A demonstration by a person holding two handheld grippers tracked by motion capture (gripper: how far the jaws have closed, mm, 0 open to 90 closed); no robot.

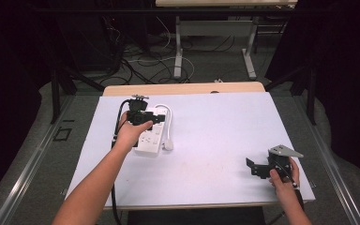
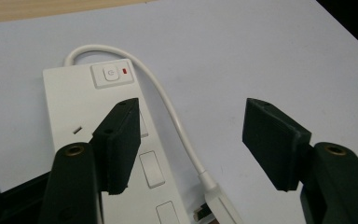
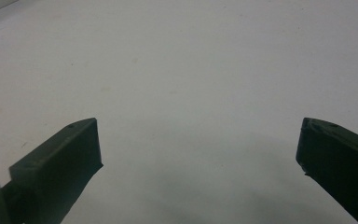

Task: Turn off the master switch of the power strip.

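Table [image 1: 225, 140]: white top, wooden far edge. White power strip [image 1: 151, 136] lying flat at the left part of the table, switch [image 2: 111, 74] with red indicator at its far end, white cable [image 2: 175, 116] looping from that end down its side to a plug [image 2: 221, 203] lying just beside it. Left hand-held gripper [image 1: 143, 116]: held over the strip, jaws released, grasping nothing. Right hand-held gripper [image 1: 258, 168]: near the table's front right corner, well apart from the strip, jaws spread over bare surface, nothing held.
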